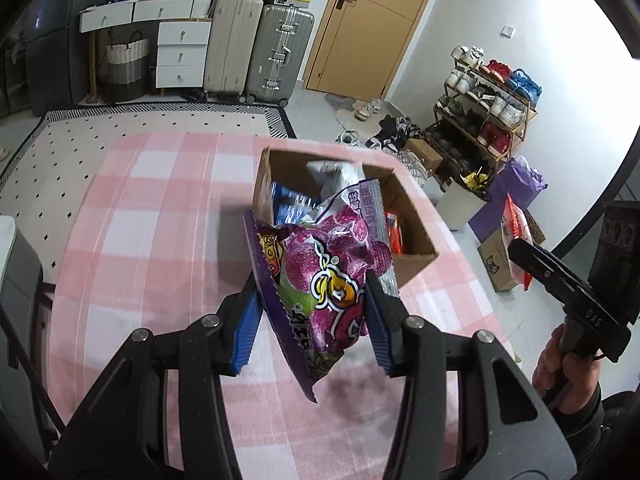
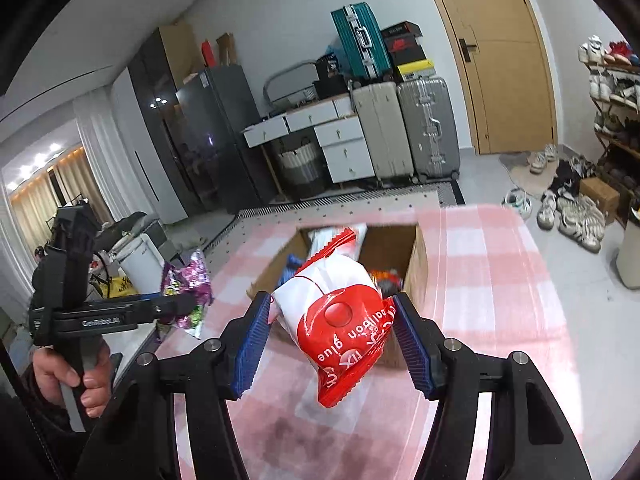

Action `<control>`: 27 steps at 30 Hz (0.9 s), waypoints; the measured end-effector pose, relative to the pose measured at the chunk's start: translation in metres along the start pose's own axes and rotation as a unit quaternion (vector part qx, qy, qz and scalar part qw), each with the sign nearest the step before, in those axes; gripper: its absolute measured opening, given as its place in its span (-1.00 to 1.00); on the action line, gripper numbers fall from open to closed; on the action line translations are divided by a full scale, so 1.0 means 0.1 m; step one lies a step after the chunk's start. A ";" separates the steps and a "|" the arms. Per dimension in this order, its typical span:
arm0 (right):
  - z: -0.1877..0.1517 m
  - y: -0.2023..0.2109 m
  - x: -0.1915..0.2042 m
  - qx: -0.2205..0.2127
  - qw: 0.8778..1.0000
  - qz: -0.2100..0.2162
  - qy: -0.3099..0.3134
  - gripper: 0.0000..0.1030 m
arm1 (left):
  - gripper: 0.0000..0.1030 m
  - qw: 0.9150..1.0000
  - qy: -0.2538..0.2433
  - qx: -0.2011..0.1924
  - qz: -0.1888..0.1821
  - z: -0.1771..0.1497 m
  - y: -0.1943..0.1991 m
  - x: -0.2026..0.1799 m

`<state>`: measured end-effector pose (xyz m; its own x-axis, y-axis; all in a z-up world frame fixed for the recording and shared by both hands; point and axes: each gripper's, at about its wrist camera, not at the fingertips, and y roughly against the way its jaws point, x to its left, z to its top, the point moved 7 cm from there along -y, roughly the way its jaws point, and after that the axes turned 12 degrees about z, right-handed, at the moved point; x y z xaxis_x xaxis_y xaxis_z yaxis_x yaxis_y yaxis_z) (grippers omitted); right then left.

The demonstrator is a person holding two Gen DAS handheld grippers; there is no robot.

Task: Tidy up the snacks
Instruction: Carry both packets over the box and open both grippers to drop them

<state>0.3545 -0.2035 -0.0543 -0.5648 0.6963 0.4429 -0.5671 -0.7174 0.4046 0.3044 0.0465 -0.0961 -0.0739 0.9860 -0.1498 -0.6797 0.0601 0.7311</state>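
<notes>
Above box (image 1: pixel 416 258) rim: two gripped packets.

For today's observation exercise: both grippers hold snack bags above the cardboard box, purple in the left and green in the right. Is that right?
One detail is wrong: the right gripper holds a red and white bag, not green, as the right wrist view shows. The left gripper does hold the purple bag near the cardboard box.

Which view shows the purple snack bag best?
Left wrist: the purple snack bag fills the centre, pinched in the left gripper. The right wrist view catches it only small and partly hidden at its left side.
</notes>
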 end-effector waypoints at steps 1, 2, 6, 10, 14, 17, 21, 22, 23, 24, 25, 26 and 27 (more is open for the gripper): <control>0.07 0.00 0.02 -0.001 1.000 0.001 0.005 0.19 | -0.14 1.000 0.000 -0.003 -0.003 0.07 0.00 -0.03; 0.13 0.01 0.03 -0.003 1.000 0.002 0.012 0.19 | -0.14 1.000 0.000 -0.005 -0.005 0.13 0.01 -0.07; 0.43 0.01 0.15 -0.007 0.999 0.004 0.040 0.19 | -0.14 1.000 -0.010 -0.017 -0.008 0.39 0.01 -0.23; 0.71 -0.06 0.23 -0.007 0.998 0.007 0.059 0.19 | -0.14 0.999 -0.023 -0.020 -0.013 0.62 -0.05 -0.39; 0.92 -0.22 0.22 0.002 0.998 0.008 0.064 0.20 | -0.14 0.999 -0.026 -0.016 -0.026 0.81 -0.15 -0.53; 1.06 -0.35 0.12 0.009 0.999 -0.002 0.051 0.20 | -0.14 0.998 -0.037 -0.013 -0.040 0.90 -0.23 -0.64; 1.20 -0.49 -0.04 0.010 1.000 -0.005 0.025 0.20 | -0.14 0.997 -0.048 -0.009 -0.053 0.98 -0.37 -0.74; 1.21 -0.53 -0.06 0.013 1.000 -0.004 0.020 0.20 | -0.14 0.997 -0.050 -0.004 -0.066 0.99 -0.42 -0.76; 1.23 -0.57 -0.10 0.014 1.000 -0.003 0.019 0.20 | -0.14 0.996 -0.052 -0.004 -0.074 0.99 -0.47 -0.77; 1.25 -0.63 -0.11 0.019 1.000 -0.005 0.018 0.20 | -0.14 0.996 -0.052 -0.003 -0.074 0.99 -0.52 -0.78; 1.25 -0.68 -0.12 0.024 1.000 -0.006 0.018 0.20 | -0.14 0.996 -0.052 0.001 -0.075 0.98 -0.59 -0.78; 1.25 -0.72 -0.14 0.027 0.999 -0.008 0.018 0.20 | -0.14 0.995 -0.048 0.009 -0.082 0.97 -0.65 -0.78; 1.24 -0.76 -0.17 0.030 0.999 -0.013 0.019 0.20 | -0.14 0.995 -0.045 0.011 -0.086 0.95 -0.70 -0.77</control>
<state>0.4814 -0.1633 0.0064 -0.5729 0.7145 0.4016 -0.5453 -0.6981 0.4640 0.4270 -0.0189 -0.0729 0.1093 0.9705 -0.2149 -0.6597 0.2325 0.7146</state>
